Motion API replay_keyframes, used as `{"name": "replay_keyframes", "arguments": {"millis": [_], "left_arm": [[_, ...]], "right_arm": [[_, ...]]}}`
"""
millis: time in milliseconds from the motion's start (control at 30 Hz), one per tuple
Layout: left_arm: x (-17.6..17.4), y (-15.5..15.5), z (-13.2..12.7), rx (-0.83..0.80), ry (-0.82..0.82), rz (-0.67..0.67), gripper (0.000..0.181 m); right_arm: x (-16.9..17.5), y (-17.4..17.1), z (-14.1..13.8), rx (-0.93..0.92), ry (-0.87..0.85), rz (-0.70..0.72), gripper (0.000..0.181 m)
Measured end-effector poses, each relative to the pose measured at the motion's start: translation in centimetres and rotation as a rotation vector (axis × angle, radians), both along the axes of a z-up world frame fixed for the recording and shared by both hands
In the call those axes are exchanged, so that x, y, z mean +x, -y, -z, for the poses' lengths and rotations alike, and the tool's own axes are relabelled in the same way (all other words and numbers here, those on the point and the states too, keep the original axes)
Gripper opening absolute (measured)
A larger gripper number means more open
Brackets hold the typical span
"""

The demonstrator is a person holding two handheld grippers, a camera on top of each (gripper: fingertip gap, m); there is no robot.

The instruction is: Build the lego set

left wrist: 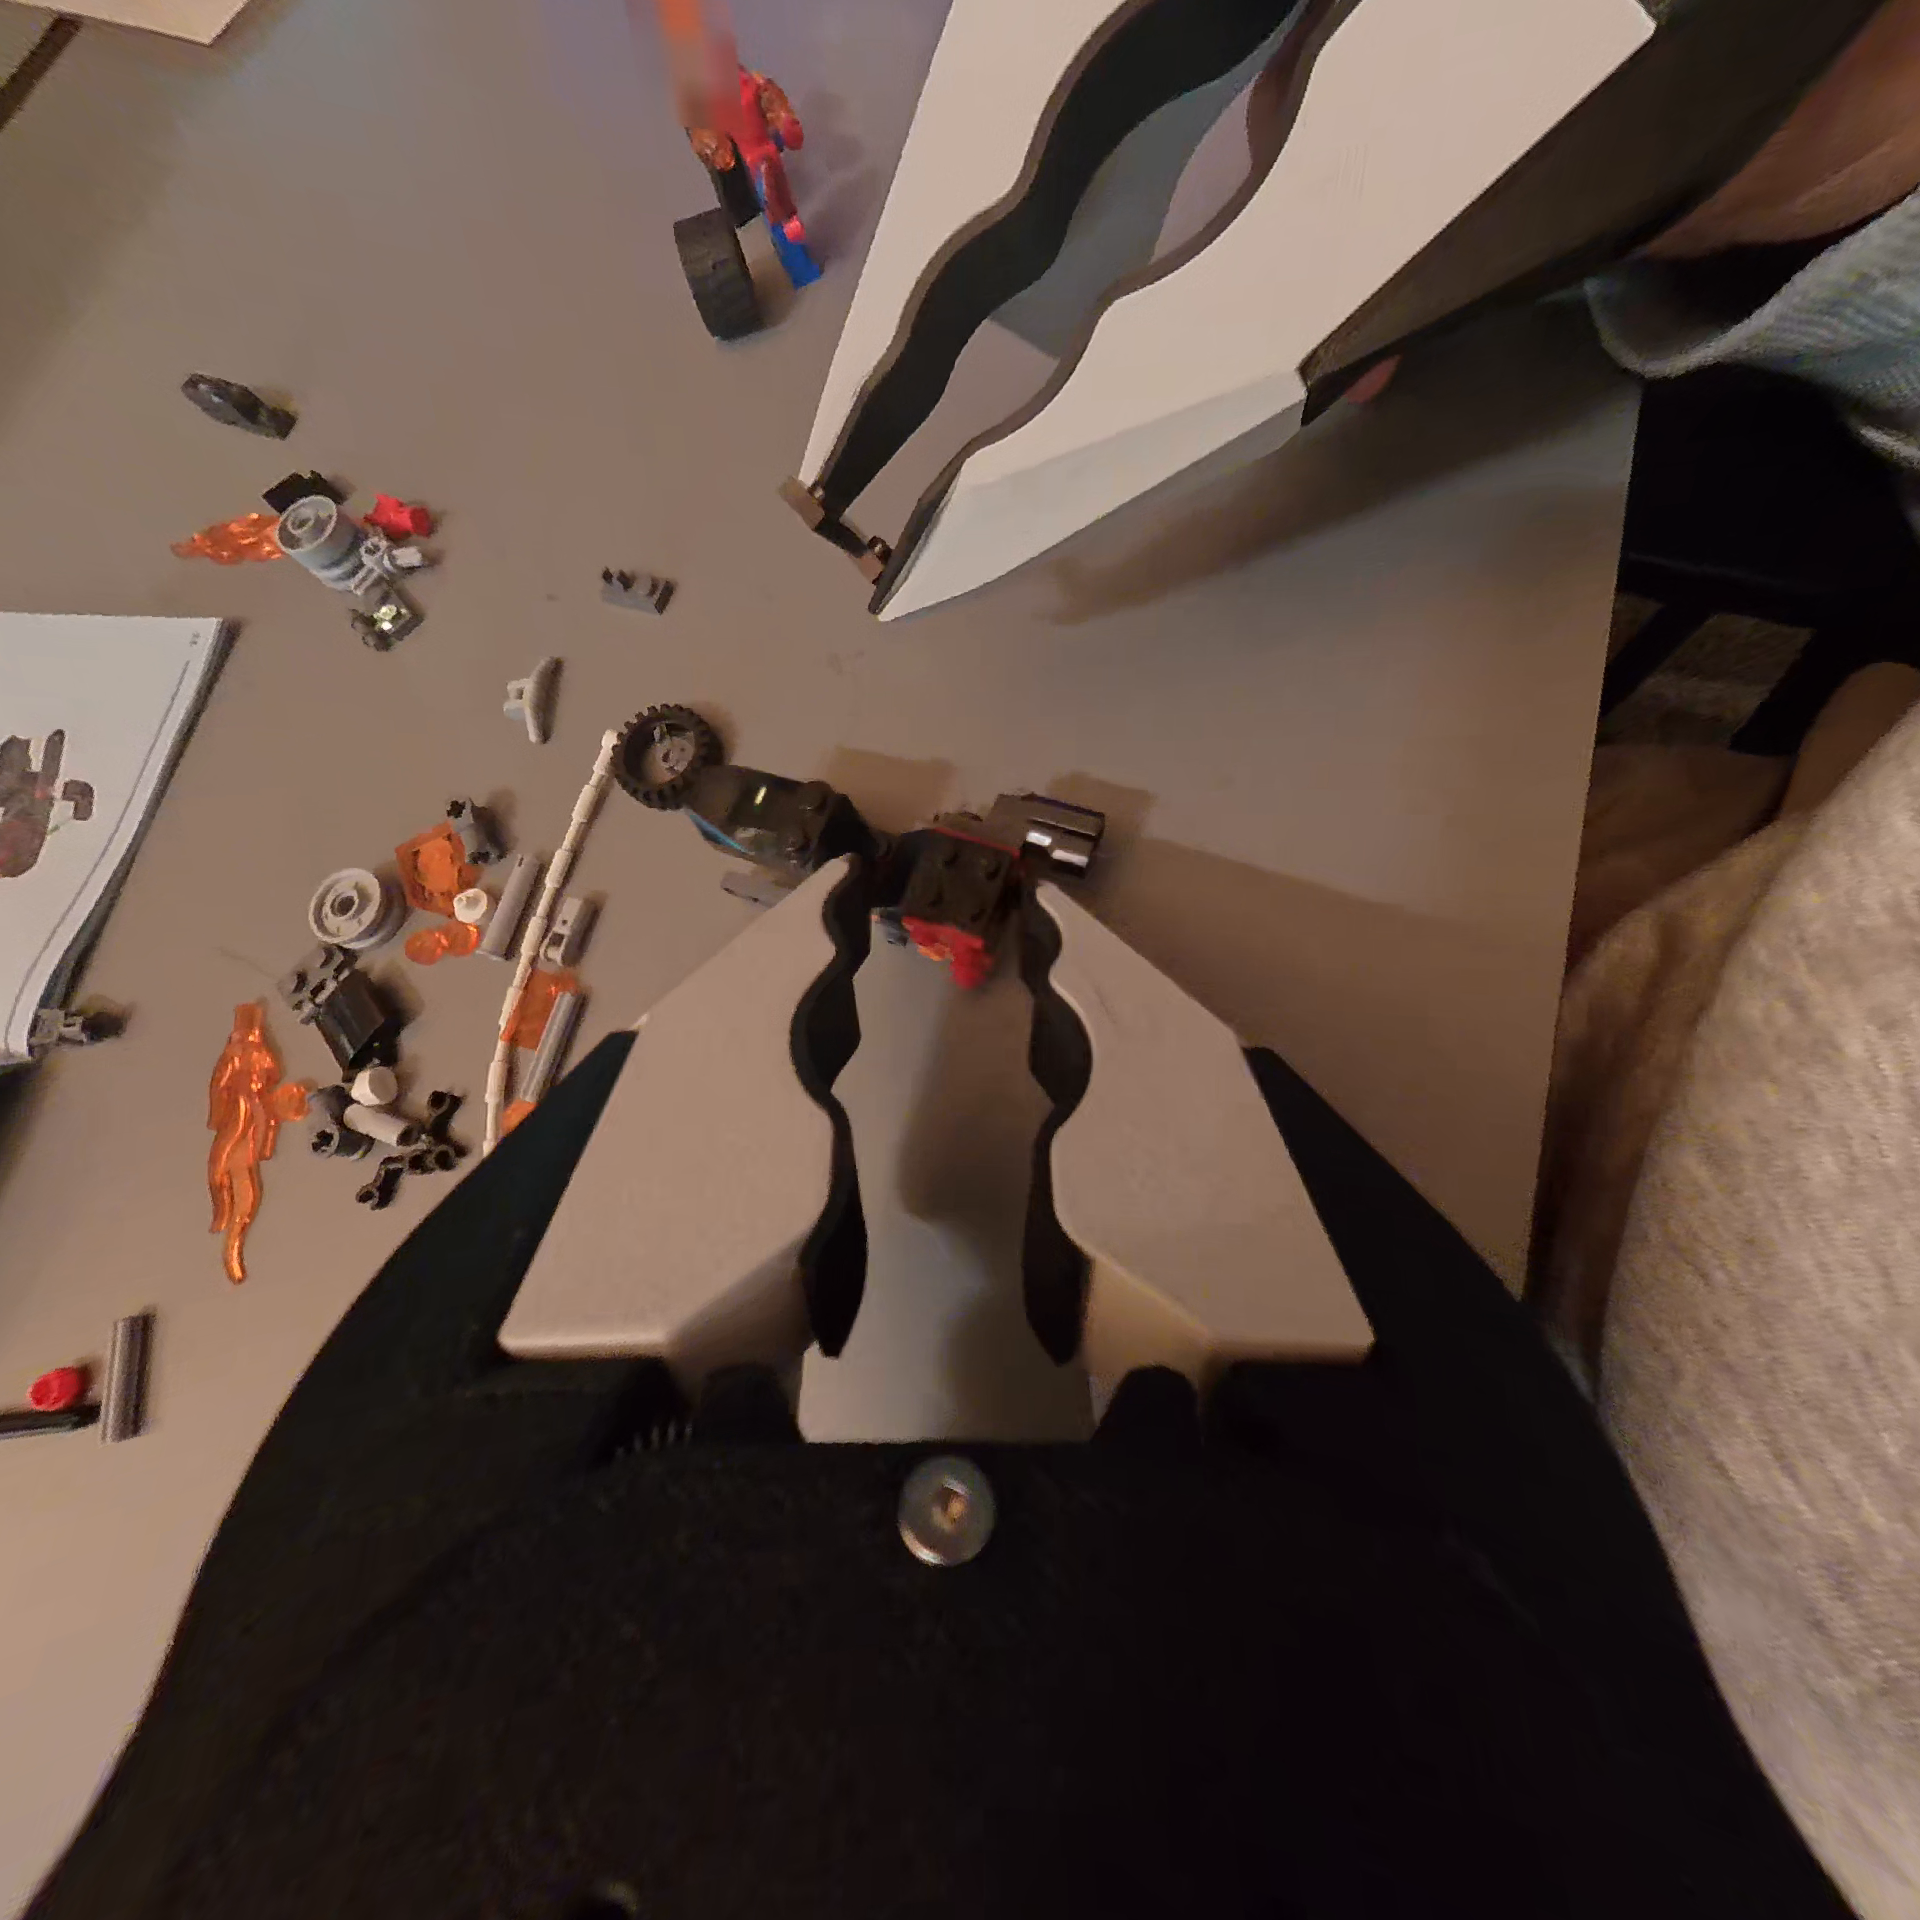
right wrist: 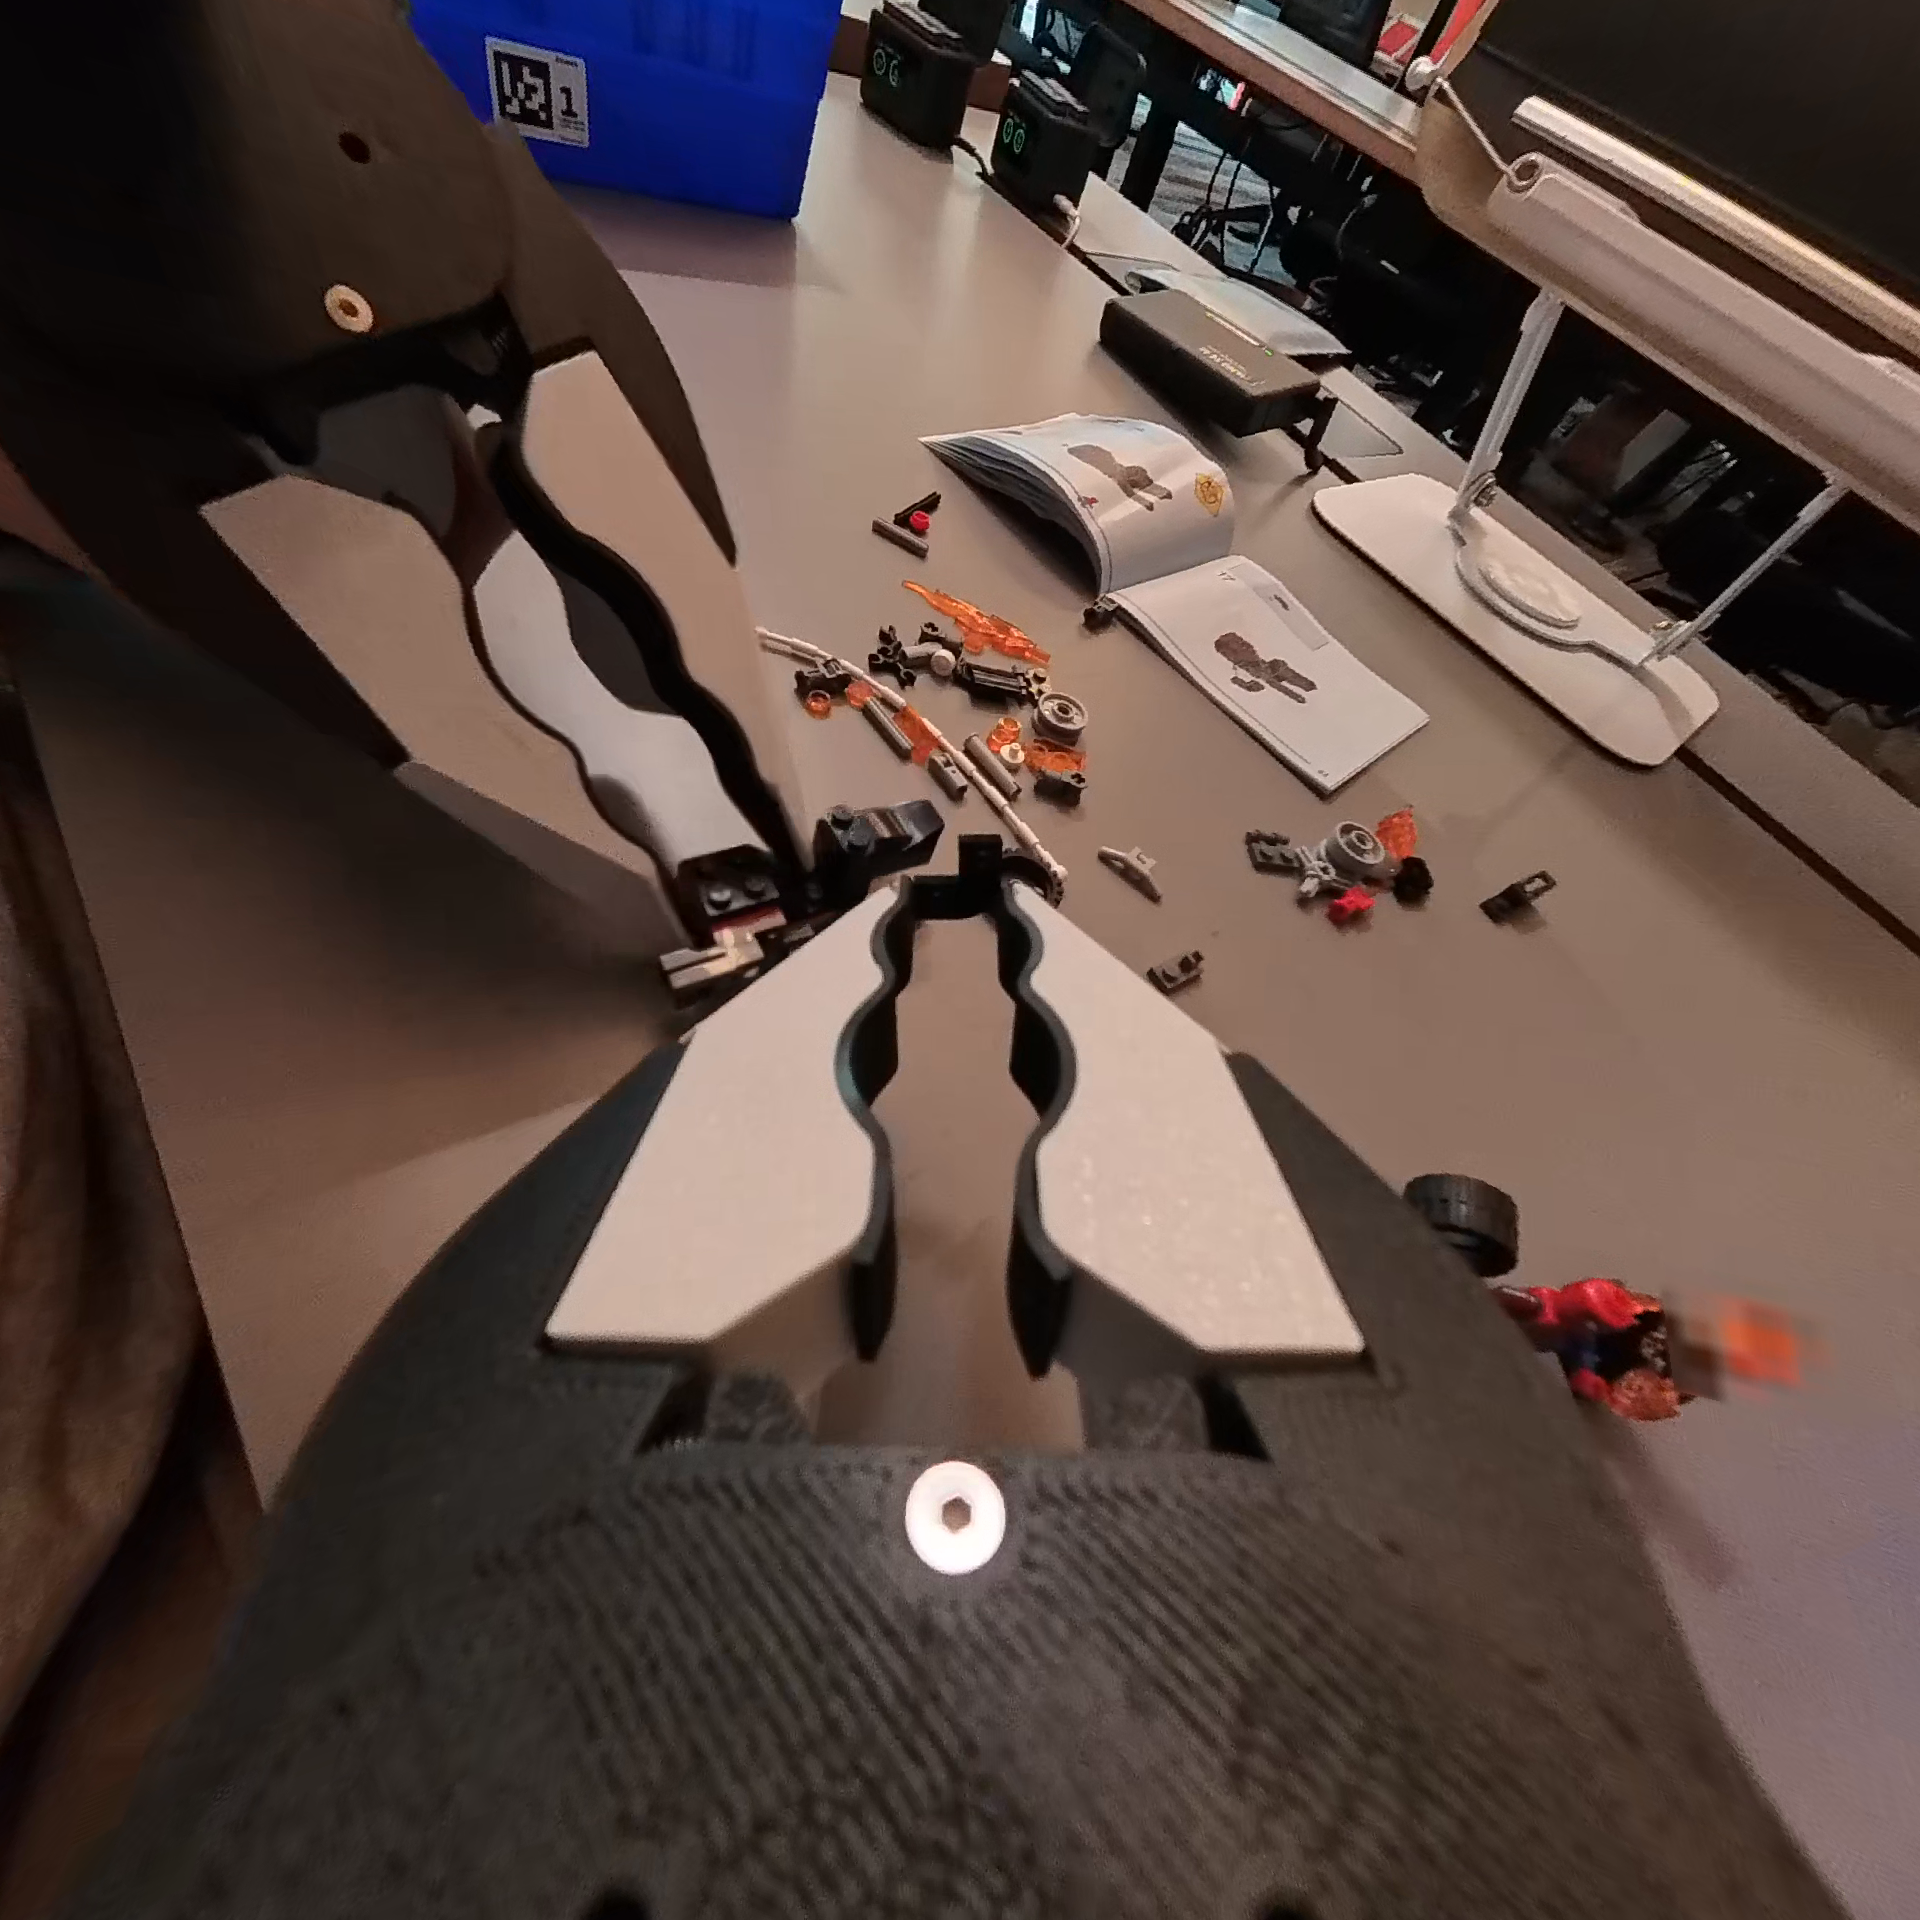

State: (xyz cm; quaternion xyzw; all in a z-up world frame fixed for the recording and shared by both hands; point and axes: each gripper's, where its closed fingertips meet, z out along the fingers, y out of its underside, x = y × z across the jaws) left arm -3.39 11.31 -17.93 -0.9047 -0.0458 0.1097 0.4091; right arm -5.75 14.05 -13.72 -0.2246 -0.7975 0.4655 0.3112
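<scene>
My left gripper (left wrist: 940,883) is shut on a partly built black and red Lego model (left wrist: 956,883) that rests on the grey table (left wrist: 1299,987). The model has a small spoked wheel (left wrist: 665,753) at its far end. My right gripper (right wrist: 961,896) is shut on a small black piece (right wrist: 971,862) and holds it just beside the model (right wrist: 873,831). In the left wrist view the right gripper (left wrist: 847,535) hangs above the table, apart from the model, with the black piece (left wrist: 842,532) between its tips. The left gripper (right wrist: 732,899) shows at the upper left of the right wrist view.
Several loose grey, black and orange pieces (left wrist: 416,935) lie left of the model. An open instruction booklet (right wrist: 1268,675) lies beyond them. A red minifigure (left wrist: 758,166) and a black tire (left wrist: 717,270) lie apart. A blue bin (right wrist: 665,104), a black box (right wrist: 1205,364) and a white lamp base (right wrist: 1507,603) stand farther back. The tips of one gripper are about 6 centimeters away from the tips of the other. The small spoked wheel (left wrist: 665,753) lies around 6 centimeters away from my left fingertips.
</scene>
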Motion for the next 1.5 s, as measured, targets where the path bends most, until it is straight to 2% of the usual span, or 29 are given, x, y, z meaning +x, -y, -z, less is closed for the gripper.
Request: {"name": "replay_keyframes", "arguments": {"millis": [167,267,333,433,533,633,767,1000,1500], "left_arm": [[0.0,0.1,-0.1,0.016,0.037,-0.004,0.023],[0.0,0.5,-0.5,0.056,0.124,-0.022,0.023],[-0.1,1.1,-0.5,0.082,0.213,-0.056,0.022],[0.2,2.1,-0.7,0.127,0.333,-0.082,0.020],[0.4,2.5,-1.1,0.167,0.379,-0.083,0.018],[0.3,2.5,-1.2,0.176,0.387,-0.079,0.018],[0.5,2.3,-1.0,0.156,0.378,-0.060,0.018],[0.4,2.0,-0.6,0.094,0.237,-0.045,0.018],[0.5,1.8,-0.6,0.087,0.198,-0.022,0.017]], "right_arm": [[0.0,0.0,0.1,0.000,0.012,0.002,0.014],[0.0,-0.2,0.4,-0.003,0.041,0.011,0.014],[-0.1,-0.4,1.0,-0.004,0.101,0.037,0.014],[0.8,0.4,2.6,0.004,0.256,-0.001,0.014],[1.4,1.9,2.9,0.016,0.271,-0.052,0.014],[1.7,3.0,2.6,0.045,0.227,-0.110,0.014],[2.0,3.2,2.9,0.139,0.263,-0.163,0.014],[2.7,3.6,2.4,0.221,0.366,-0.262,0.014],[2.8,3.9,2.7,0.309,0.384,-0.282,0.014]]}}
